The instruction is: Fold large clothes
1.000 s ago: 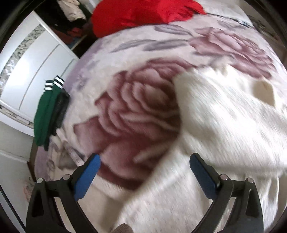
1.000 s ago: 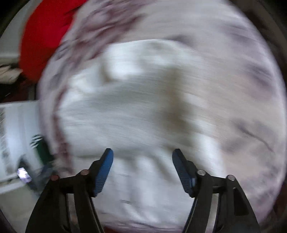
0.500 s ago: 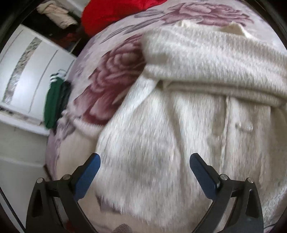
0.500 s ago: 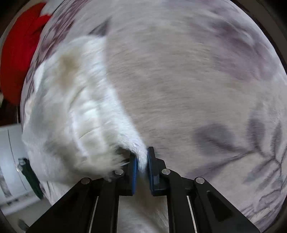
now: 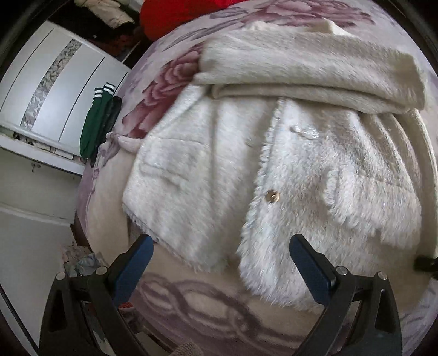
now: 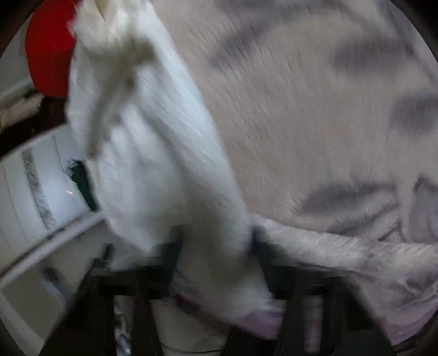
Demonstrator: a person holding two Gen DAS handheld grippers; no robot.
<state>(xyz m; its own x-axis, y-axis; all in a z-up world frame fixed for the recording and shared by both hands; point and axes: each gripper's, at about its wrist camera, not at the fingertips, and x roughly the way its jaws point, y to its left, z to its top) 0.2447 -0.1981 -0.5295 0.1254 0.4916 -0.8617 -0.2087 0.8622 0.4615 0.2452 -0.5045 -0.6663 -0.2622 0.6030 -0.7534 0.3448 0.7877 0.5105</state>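
Note:
A white fluffy coat (image 5: pixel 208 175) lies front-up on the floral blanket (image 5: pixel 208 301), with a gold button (image 5: pixel 272 195) at its opening and a sleeve (image 5: pixel 314 65) folded across the top. My left gripper (image 5: pixel 221 263) hangs open just above the coat's near hem, its blue pads (image 5: pixel 134 268) wide apart and holding nothing. The right wrist view is blurred. There, my right gripper (image 6: pixel 216 246) is shut on an edge of the coat (image 6: pixel 153 153), which stretches up and away over the blanket (image 6: pixel 301 109). The cloth hides its fingertips.
A red cloth (image 5: pixel 175 13) lies at the far end of the bed. A green garment with striped cuffs (image 5: pixel 94 123) hangs over the bed's left edge beside a white wardrobe (image 5: pixel 46 90). The floor shows at the lower left.
The left gripper has swept from the rose-patterned blanket to the coat's near hem, staying open. The right gripper closed on the coat's edge and has pulled it along, and its view is now blurred.

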